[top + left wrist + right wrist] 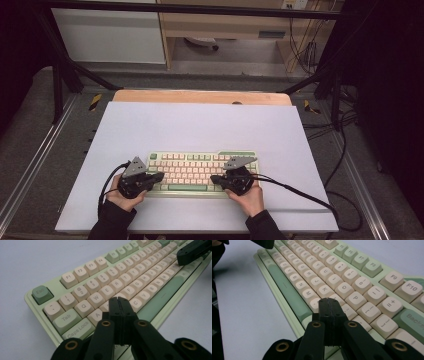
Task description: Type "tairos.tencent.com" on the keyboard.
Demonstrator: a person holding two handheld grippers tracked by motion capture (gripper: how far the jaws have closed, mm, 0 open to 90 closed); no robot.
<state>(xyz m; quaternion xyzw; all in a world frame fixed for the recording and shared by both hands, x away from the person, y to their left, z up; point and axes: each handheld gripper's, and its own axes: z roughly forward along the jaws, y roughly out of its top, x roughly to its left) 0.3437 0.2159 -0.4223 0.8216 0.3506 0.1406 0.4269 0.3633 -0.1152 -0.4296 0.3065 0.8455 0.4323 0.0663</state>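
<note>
A pale green keyboard (200, 172) with cream and green keys lies on the white board near the front. My left gripper (161, 177) is shut, its tips over the keyboard's left end. In the left gripper view the closed jaws of the left gripper (118, 299) sit just above the keys near A and S of the keyboard (130, 280). My right gripper (212, 179) is shut too, over the lower right keys. In the right gripper view the right gripper (328, 300) hovers by the keys below K and L of the keyboard (342, 272). Nothing is held.
The white board (200, 130) covers a wooden table (200, 96). Black cables (310, 200) trail from the grippers across the front right. A black frame, shelving and wires stand beyond the far edge.
</note>
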